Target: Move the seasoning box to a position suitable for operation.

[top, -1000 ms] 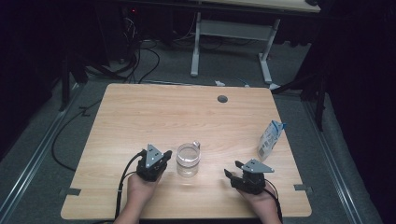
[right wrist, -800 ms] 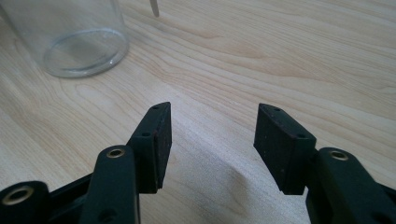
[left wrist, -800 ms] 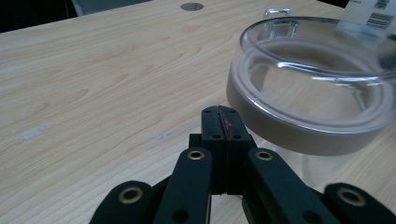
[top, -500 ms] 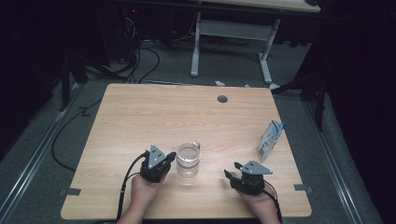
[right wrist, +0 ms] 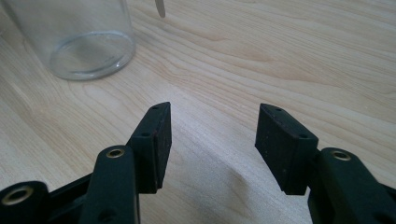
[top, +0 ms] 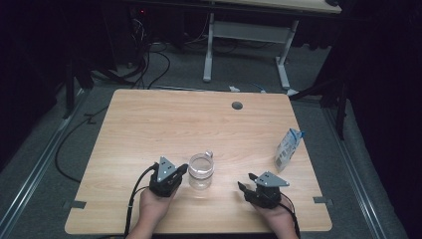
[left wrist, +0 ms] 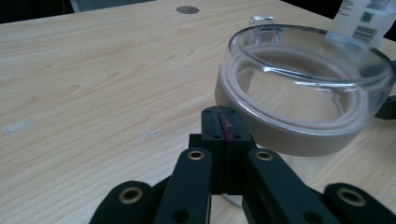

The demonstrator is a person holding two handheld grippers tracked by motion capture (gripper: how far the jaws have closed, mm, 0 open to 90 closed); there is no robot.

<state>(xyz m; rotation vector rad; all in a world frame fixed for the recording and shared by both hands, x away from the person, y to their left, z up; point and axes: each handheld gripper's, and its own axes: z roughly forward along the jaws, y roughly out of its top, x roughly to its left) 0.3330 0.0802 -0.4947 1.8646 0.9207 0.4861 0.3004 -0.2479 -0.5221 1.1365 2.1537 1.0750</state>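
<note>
Closely beside a round clear glass jar (top: 200, 171), the left tool (top: 182, 170) is pinched closed, the right tool (top: 246, 181) gaping wide over woodgrain

On the table (top: 149, 124), a glass jug (top: 201, 171) stands near the front edge, a little left of centre. The left gripper (top: 182, 170) sits just beside the jug on its left. The right gripper (top: 245, 182) lies apart to the jug's right. A carton (top: 288, 149) stands further right, near the table's right edge. A round hole (top: 237, 105) lies toward the back edge.
</note>
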